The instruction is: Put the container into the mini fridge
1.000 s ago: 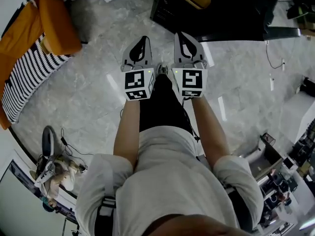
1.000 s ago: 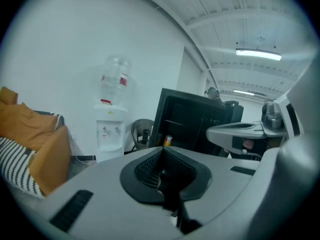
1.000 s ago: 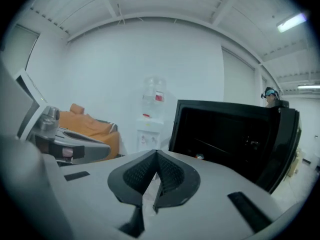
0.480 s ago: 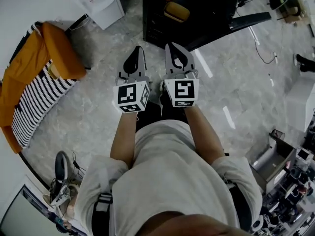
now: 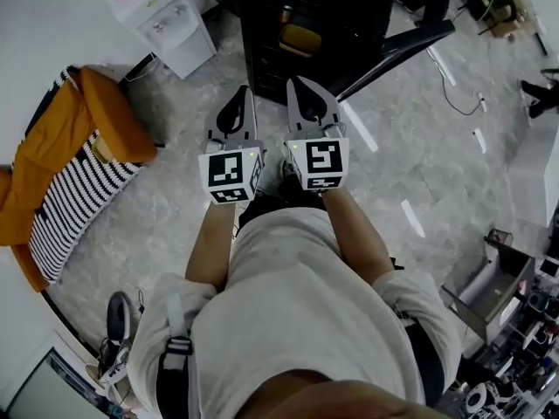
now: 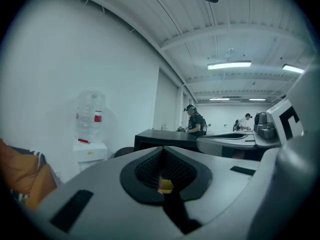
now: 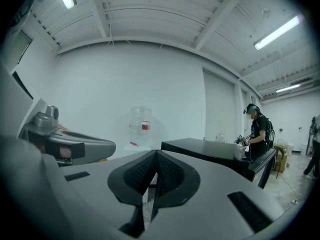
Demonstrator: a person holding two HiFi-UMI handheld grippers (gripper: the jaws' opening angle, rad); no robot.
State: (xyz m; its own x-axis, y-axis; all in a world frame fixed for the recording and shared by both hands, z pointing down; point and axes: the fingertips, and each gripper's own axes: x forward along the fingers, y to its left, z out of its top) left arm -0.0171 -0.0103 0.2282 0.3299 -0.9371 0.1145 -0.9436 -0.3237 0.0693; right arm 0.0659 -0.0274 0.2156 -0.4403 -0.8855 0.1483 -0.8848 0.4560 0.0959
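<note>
Both grippers are empty. The left gripper (image 5: 245,96) has its jaws closed together with nothing in them, and so does the right gripper (image 5: 297,87). They hang side by side in front of the person, near the black mini fridge (image 5: 341,7). Its door (image 5: 397,46) stands wide open to the right. The yellow container (image 5: 300,39) seems to sit inside the open front, so I think the job left is closing the door. To do that well, first check that the container is far enough back. Then push slowly on the far end of the door with a closed gripper.

Some things are hard to see. From above, I cannot tell if the container is on a shelf or on top. The picture edge cuts off the fridge's back. In the left gripper view a small yellow spot (image 6: 165,185) shows between the jaws. It may be the container far off.
</note>
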